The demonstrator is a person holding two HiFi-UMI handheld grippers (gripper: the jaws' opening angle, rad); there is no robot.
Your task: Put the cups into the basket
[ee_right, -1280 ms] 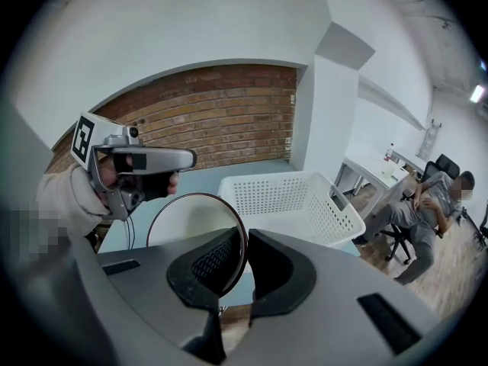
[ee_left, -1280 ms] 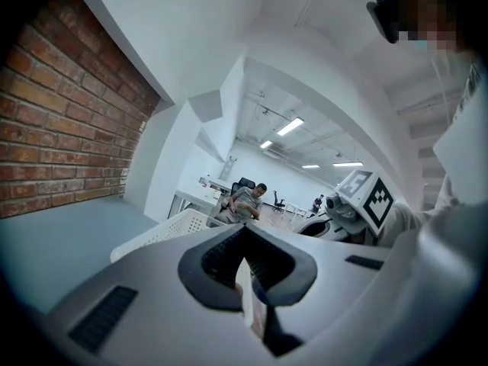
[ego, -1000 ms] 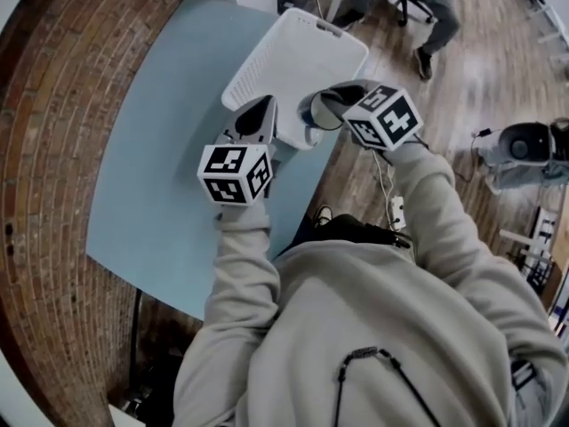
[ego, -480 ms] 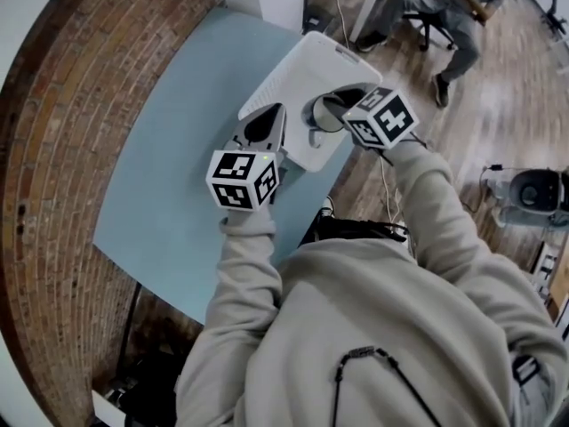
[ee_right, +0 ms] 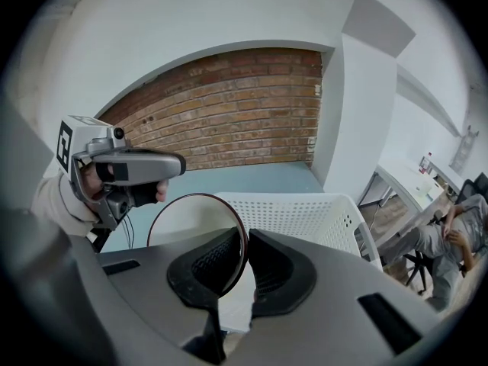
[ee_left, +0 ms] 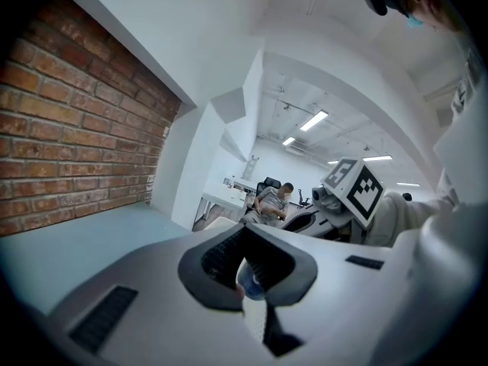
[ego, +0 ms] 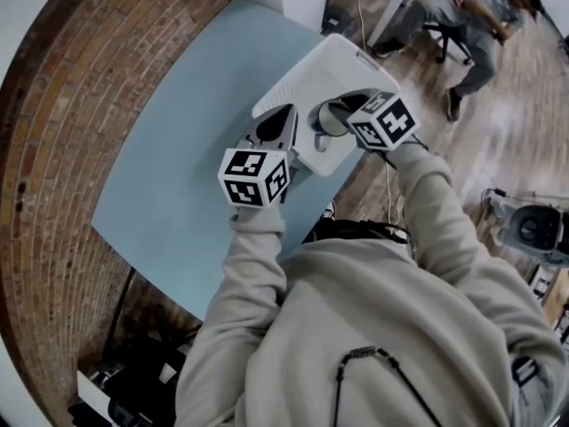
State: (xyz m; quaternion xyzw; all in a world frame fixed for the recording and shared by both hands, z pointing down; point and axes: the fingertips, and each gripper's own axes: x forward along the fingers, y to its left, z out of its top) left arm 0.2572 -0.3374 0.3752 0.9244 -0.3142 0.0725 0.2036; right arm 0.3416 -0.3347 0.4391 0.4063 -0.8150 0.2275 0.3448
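Note:
A white perforated basket [ego: 298, 78] stands on the light blue table [ego: 178, 185] near its far right edge. My right gripper [ego: 335, 114] is shut on the wall of a pale cup [ego: 322, 119] with a dark rim and holds it tipped sideways over the basket's near part. In the right gripper view the cup [ee_right: 183, 223] has its rim pinched between the pads, with the basket [ee_right: 305, 212] just behind. My left gripper [ego: 277, 124] hovers at the basket's near left edge, jaws together, nothing seen in them. It also appears in the right gripper view, left gripper [ee_right: 180, 165].
A brick wall [ego: 62, 132] runs along the table's left side. Wooden floor [ego: 498, 123] lies to the right, with a person seated on an office chair [ego: 480, 12] at the back and a grey device [ego: 538, 229] on the floor.
The right gripper has carried the cup from the basket's near edge to a little further over the basket. The left gripper has kept beside it at the basket's near left edge.

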